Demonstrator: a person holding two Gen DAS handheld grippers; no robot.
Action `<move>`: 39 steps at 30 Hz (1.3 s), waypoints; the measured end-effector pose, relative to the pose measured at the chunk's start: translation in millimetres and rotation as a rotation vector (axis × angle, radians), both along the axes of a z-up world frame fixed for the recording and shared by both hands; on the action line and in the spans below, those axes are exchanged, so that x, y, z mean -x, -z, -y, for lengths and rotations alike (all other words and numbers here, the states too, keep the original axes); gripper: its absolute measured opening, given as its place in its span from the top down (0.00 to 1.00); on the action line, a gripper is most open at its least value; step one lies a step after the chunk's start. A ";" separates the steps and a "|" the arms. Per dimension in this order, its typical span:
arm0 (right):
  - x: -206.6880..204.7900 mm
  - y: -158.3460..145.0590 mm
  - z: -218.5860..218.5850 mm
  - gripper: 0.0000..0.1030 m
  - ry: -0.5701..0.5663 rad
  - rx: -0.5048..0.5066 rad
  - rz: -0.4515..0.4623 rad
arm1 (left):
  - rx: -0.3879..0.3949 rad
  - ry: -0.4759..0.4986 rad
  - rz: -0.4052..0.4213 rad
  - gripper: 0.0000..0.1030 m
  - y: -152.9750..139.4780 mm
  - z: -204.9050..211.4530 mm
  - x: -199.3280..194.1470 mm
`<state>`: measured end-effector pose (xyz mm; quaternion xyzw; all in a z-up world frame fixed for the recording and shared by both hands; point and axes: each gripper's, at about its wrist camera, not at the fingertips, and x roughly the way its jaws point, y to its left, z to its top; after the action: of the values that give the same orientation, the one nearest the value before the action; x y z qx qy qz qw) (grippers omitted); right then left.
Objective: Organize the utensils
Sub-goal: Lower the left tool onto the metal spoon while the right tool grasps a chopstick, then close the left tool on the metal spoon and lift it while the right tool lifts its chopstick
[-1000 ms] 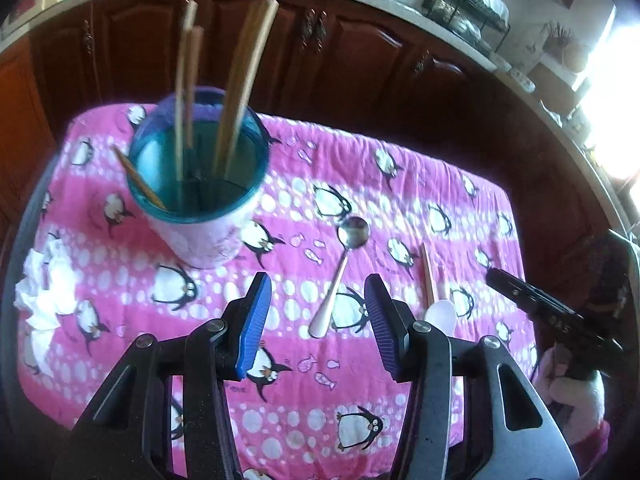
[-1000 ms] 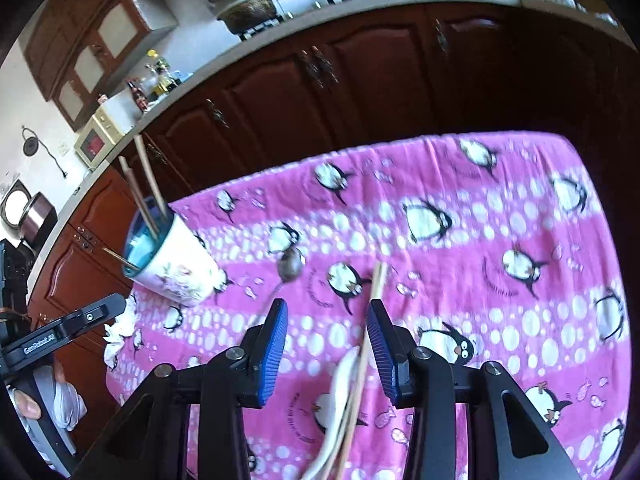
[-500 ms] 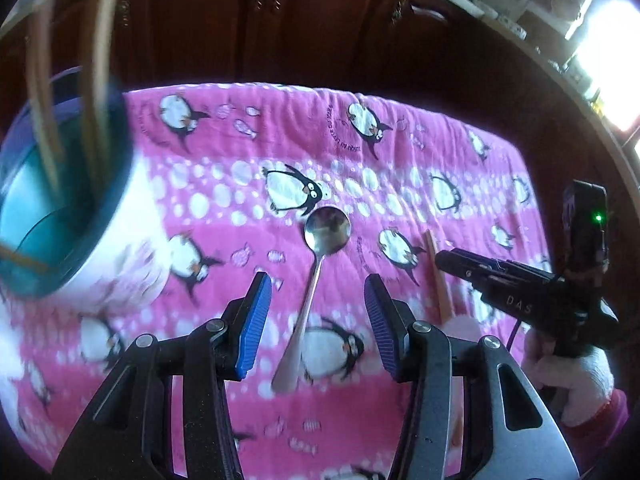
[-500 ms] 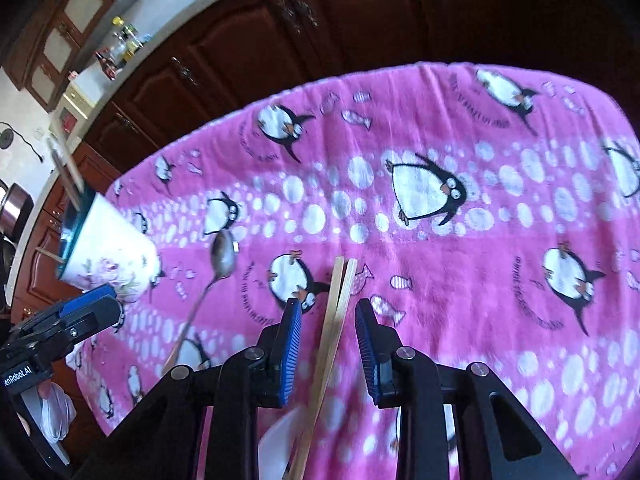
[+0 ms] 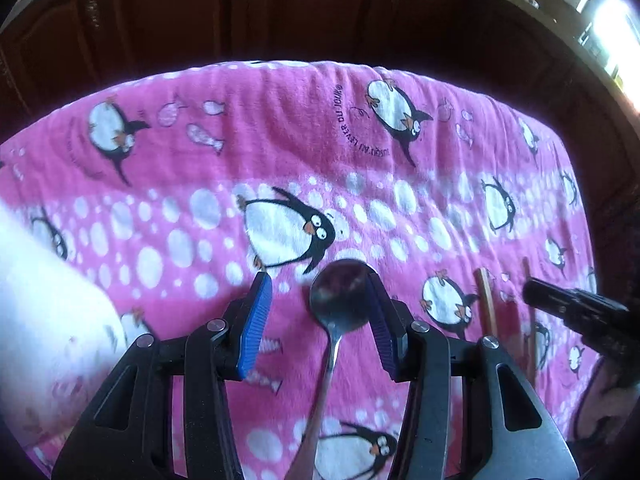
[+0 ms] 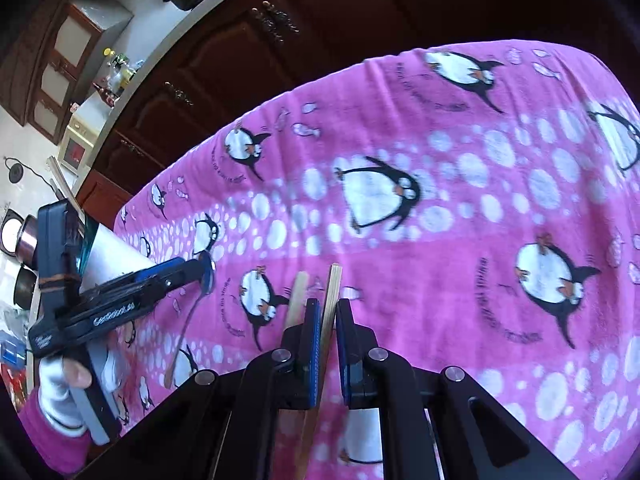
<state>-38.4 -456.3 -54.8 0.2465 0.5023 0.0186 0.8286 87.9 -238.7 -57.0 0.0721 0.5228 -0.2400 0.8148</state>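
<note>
A: Where do things stand?

B: Both hands are at the pick-up step. The left tongs [image 5: 318, 312] are spread wide over the pink penguin-print fleece cloth [image 5: 320, 140] on the tabletop, with the shiny metal spoon [image 5: 340, 300] lying between the blue ribbed pads [image 5: 256, 320]. Its bowl sits close against the right-hand pad, and its handle runs back under the tool.

A: And the right?

B: The right tongs [image 6: 329, 312] have narrowed around one pale wooden chopstick [image 6: 333, 292], which lies flat on the cloth. A slim gap shows on its right side, so I'd call them nearly clenched, not yet gripping. The second wooden chopstick [image 6: 298, 292] lies just outside the left pad.

A: Where do they go?

B: Presumably into the white cup with a teal inside [image 6: 108, 252] at the cloth's left end, which already holds sticks.

A: Next move?

B: Centre the left tongs on the spoon's neck before squeezing, since the bowl is wide and slick. The right should finish closing, then lift cleanly so the neighbouring chopstick isn't dragged.
</note>
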 end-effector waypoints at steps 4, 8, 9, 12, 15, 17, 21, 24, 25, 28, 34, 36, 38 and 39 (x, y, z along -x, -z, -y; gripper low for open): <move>6.8 2.1 17.1 0.93 0.026 -0.047 0.000 | -0.026 0.042 0.010 0.62 4.9 10.6 -2.2; 8.6 8.0 28.5 0.93 0.042 -0.059 -0.011 | -0.035 0.074 0.006 0.80 6.0 19.3 -1.0; 9.3 10.5 30.4 0.93 0.049 -0.064 -0.019 | -0.040 0.081 0.010 0.83 5.5 21.1 0.7; 10.4 12.9 33.3 0.93 0.059 -0.073 -0.031 | -0.027 0.094 0.008 0.92 4.3 25.3 7.6; 9.1 11.1 34.8 0.93 0.065 -0.062 -0.031 | 0.021 0.083 -0.022 0.96 -0.7 16.3 13.8; 4.3 12.8 34.5 0.93 0.064 -0.056 -0.039 | 0.044 0.069 -0.054 0.97 -1.3 9.4 15.7; -3.1 14.4 33.2 0.92 0.055 -0.049 -0.049 | 0.029 0.058 -0.044 0.96 -1.8 5.1 19.6; -6.3 16.5 32.9 0.92 0.057 -0.058 -0.050 | 0.019 0.058 -0.047 0.89 0.4 5.5 12.1; -6.4 17.0 33.5 0.92 0.058 -0.064 -0.050 | 0.015 0.058 -0.047 0.86 1.5 6.5 8.9; -7.3 17.7 34.5 0.92 0.052 -0.069 -0.056 | 0.002 0.071 -0.061 0.79 7.8 10.8 4.3; -12.0 18.5 35.6 0.92 0.015 -0.060 -0.057 | -0.013 0.129 -0.042 0.86 6.3 23.1 10.5; -11.9 17.0 34.0 0.92 0.010 -0.054 -0.054 | -0.004 0.145 -0.034 0.94 4.4 29.7 16.1; -8.8 12.3 30.7 0.92 0.004 -0.029 -0.041 | 0.032 0.140 -0.031 0.97 -2.4 25.2 22.3; -6.2 8.3 28.8 0.92 0.001 -0.018 -0.030 | 0.047 0.136 -0.033 0.97 -5.1 21.6 24.5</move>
<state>-32.2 -485.0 -63.1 0.2545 0.5146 0.0187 0.8186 63.4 -260.3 -51.9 0.0843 0.5240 -0.3085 0.7894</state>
